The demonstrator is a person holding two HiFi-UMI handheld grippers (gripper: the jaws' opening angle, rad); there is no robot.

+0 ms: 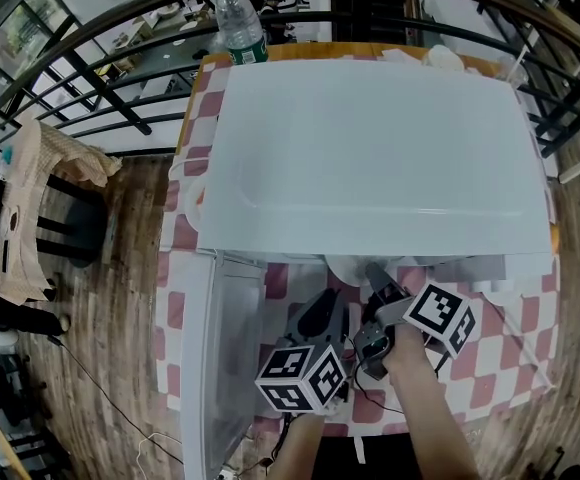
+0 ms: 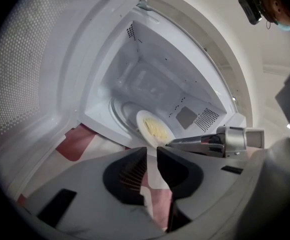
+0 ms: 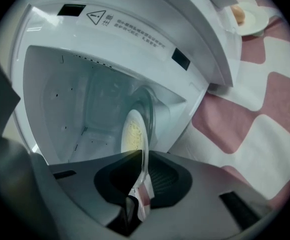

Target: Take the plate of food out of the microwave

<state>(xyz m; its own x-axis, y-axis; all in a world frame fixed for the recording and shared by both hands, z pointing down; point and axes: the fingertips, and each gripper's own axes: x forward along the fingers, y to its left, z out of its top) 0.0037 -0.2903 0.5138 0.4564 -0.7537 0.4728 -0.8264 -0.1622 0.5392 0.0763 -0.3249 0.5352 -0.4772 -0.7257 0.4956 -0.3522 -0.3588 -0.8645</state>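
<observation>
Item 1: microwave (image 1: 370, 148), white, standing on the counter (image 1: 320, 51) over a pink-and-white checked cloth (image 1: 510, 338). I log its door (image 1: 215, 368) as swung open on the left.

Item 2: plate (image 3: 135, 115), white, carrying yellow food (image 3: 133, 134). It is inside the microwave cavity, on the glass turntable (image 3: 147, 104), towards the front opening.

Item 3: right gripper (image 3: 144, 156), reached into the cavity mouth. Its fingers stand only narrowly apart, and the plate's near rim fills the gap between them. I read that as a grip on the rim.

Item 4: left gripper (image 2: 151, 151), just outside the opening and beside the right one. Its fingers are a small way apart and hold nothing; only the cloth shows through the gap.

Item 5: water bottle (image 1: 238, 18), upright at the counter's far left corner, behind the microwave.
</observation>
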